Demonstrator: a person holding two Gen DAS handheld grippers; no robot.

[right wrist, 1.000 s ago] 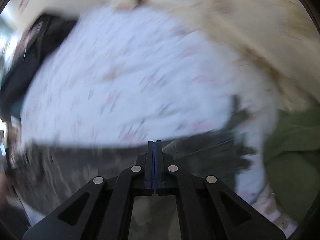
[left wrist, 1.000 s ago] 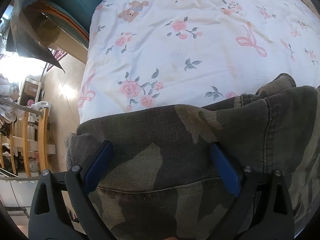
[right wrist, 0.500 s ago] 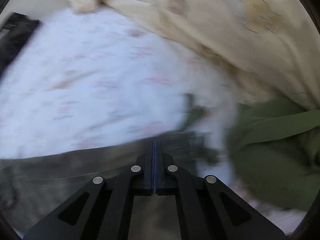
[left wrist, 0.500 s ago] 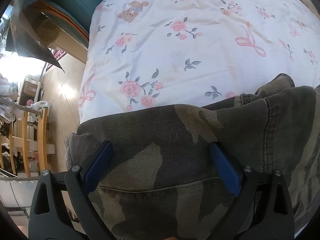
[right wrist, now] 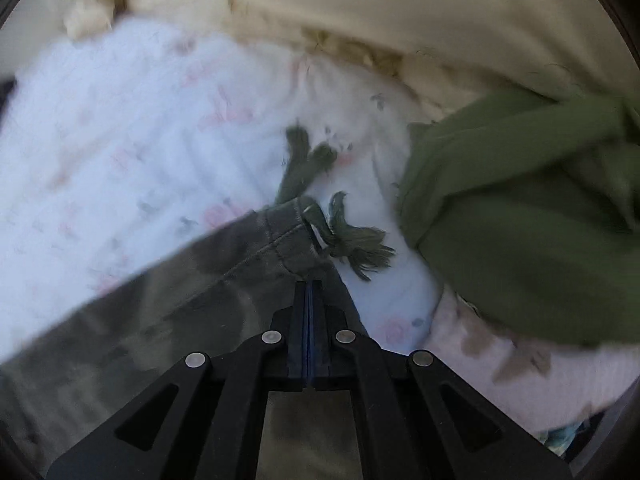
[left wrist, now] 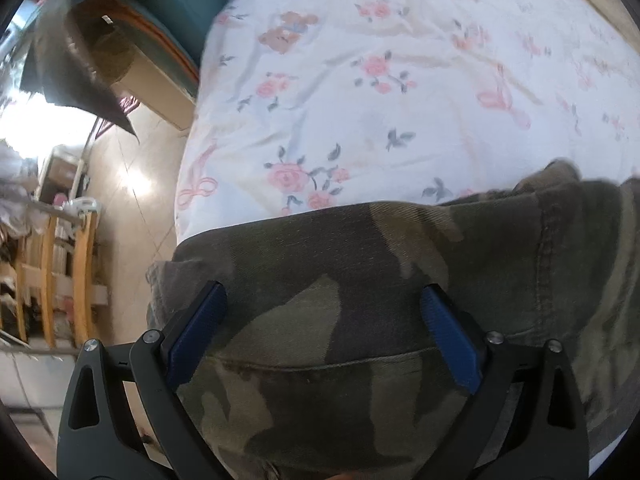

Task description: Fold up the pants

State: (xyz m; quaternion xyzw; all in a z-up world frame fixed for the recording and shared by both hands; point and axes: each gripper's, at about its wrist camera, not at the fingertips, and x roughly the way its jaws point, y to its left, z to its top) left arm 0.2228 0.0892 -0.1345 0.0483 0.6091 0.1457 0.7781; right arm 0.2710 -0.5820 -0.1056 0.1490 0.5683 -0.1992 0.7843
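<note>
Camouflage pants (left wrist: 360, 272) lie on a white floral bed sheet (left wrist: 400, 100). In the left wrist view my left gripper (left wrist: 322, 308) is open above them, its blue pads (left wrist: 198, 320) spread wide over the cloth near a stitched seam. In the right wrist view my right gripper (right wrist: 308, 286) is shut on a hemmed corner of the pants (right wrist: 248, 256). Just past its tips lie frayed green drawstring ends (right wrist: 356, 246). The cloth near the jaws looks sharp while the sheet (right wrist: 120, 140) is blurred.
A green garment (right wrist: 520, 220) lies right of the right gripper, with a cream blanket (right wrist: 400, 12) behind it. The bed's left edge drops to a shiny floor (left wrist: 128, 184) with a wooden rack (left wrist: 52, 280) and a cardboard box (left wrist: 132, 68).
The right gripper has swung and rolled to the right, bringing the green garment and the drawstring ends into view, with the pants corner staying at its tips. The left gripper has stayed put, still open.
</note>
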